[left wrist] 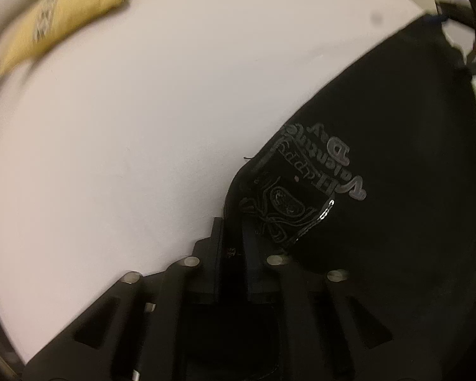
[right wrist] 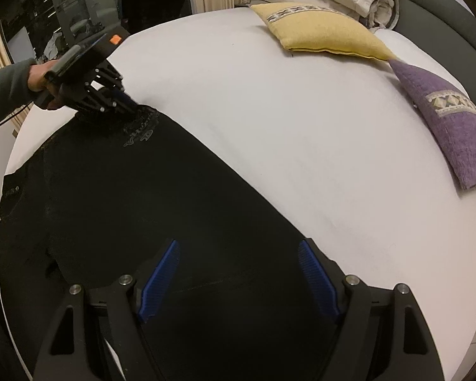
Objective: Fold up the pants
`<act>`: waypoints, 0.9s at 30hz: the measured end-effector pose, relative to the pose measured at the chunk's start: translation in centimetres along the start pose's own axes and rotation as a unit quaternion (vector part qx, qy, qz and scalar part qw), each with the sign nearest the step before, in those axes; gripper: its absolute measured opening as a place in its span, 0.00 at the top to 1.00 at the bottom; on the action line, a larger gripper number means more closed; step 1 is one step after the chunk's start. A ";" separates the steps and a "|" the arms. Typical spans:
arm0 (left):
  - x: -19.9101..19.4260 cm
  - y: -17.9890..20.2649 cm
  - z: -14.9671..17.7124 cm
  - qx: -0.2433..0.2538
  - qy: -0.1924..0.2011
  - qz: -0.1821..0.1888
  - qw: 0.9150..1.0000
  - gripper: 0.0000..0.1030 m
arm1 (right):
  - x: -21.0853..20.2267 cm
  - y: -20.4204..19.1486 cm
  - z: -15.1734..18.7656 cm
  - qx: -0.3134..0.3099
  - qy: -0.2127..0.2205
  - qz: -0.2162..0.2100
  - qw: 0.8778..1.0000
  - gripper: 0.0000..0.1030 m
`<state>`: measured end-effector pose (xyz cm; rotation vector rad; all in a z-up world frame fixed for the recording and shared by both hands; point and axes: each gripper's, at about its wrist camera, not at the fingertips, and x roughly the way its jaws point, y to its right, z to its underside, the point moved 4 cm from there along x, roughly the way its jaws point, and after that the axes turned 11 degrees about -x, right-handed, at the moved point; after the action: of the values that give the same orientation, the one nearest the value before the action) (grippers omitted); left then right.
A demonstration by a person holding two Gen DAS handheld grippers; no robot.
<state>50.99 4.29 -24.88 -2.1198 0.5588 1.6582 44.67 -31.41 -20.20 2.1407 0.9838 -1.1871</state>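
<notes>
Black pants (right wrist: 149,197) lie spread on a white bed (right wrist: 269,127).
Over their near part the right gripper (right wrist: 238,273) stands spread; beyond, the left gripper (right wrist: 133,108) pinches their printed corner; cushions (right wrist: 320,31) lie farthest.

Black pants (left wrist: 396,158) printed with grey ornate lettering seen upside down, "Day" made out with some certainty, "Happy" and "Valentine's" only guessed at, small drawing beneath the words, no other text legible anywhere
</notes>
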 end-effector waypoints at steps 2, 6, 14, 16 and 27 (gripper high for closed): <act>-0.7 0.1 0.3 0.008 0.026 -0.013 1.000 0.92 | 0.1 0.0 -0.4 -0.004 0.001 -0.002 1.000 0.23; -3.6 0.7 2.0 0.020 0.096 -0.034 0.995 0.92 | 0.5 0.2 -1.3 -0.019 -0.001 -0.004 1.000 0.23; -8.9 2.4 7.8 0.054 0.190 -0.073 0.978 0.93 | 2.9 0.9 -3.5 -0.032 -0.012 -0.012 0.999 0.23; -9.6 3.2 7.1 0.063 0.204 -0.083 0.973 0.93 | 3.5 0.8 -3.8 -0.045 -0.015 -0.018 0.999 0.26; -13.0 6.1 10.9 0.075 0.230 -0.083 0.967 0.93 | 6.7 1.8 -3.6 -0.075 -0.083 -0.043 0.993 0.69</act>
<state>36.00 5.83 -15.06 -2.3678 0.5977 0.9985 50.32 -27.61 -24.10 1.8674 1.0652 -1.2674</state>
